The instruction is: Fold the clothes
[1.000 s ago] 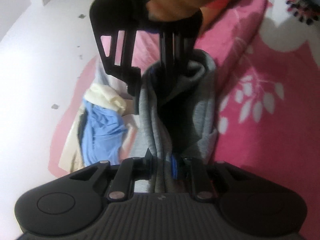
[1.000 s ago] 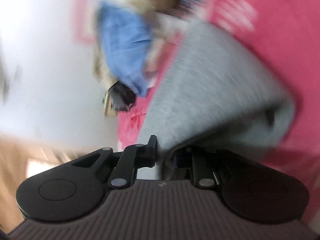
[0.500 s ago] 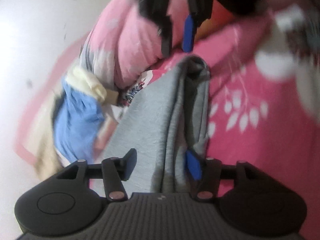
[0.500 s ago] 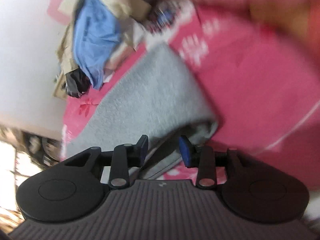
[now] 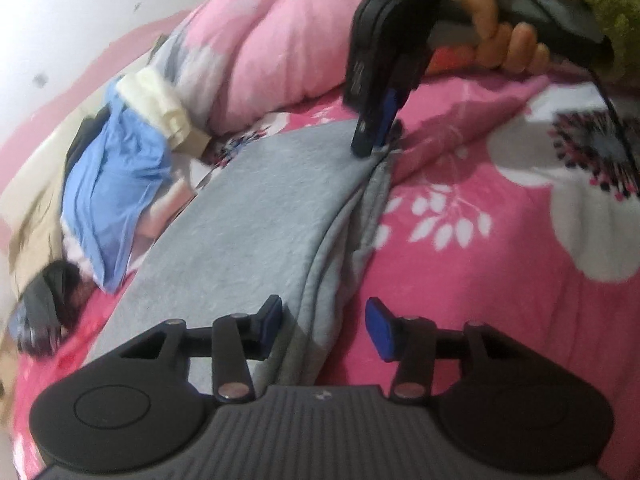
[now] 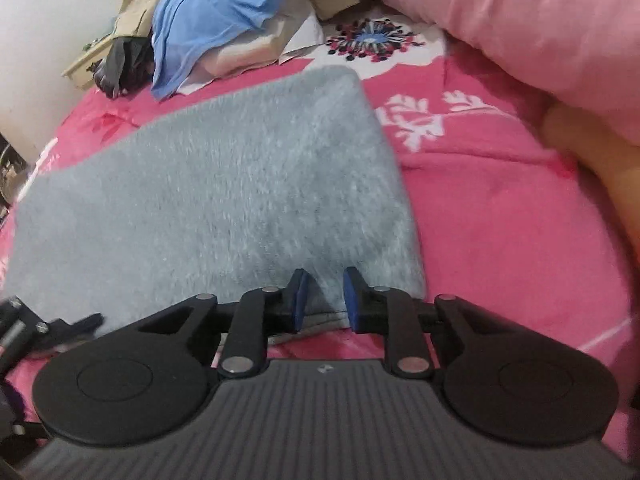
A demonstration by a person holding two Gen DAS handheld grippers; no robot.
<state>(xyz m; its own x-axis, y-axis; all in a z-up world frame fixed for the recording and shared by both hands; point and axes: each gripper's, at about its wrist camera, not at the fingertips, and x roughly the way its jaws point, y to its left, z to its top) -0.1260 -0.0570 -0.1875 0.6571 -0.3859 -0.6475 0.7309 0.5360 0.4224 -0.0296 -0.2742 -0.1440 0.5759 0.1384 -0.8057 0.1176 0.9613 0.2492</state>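
Two grippers are over the bed, and the grey garment lies folded flat on the pink floral bedspread, running from the bottom middle of the left wrist view up toward the upper middle. Its layered folded edge runs along the right side of the cloth in that view.

Left gripper: fingers are apart and closing, with the garment's folded edge lying between them, but the pads aren't pressing on it as far as I can see.

Right gripper: fingers stand a little apart and are closing too. In the right wrist view they sit right over the near edge of the grey cloth, bottom middle of the frame. The cloth looks loose between them, though it's a bit blurry there so hard to be sure. In the left wrist view the same gripper shows up at the upper middle, tips down at the far corner of the garment, with a hand gripping its handle at the upper right.

Upper left in both views there's a messy pile with a blue cloth on top, and a pink pillow beside it.
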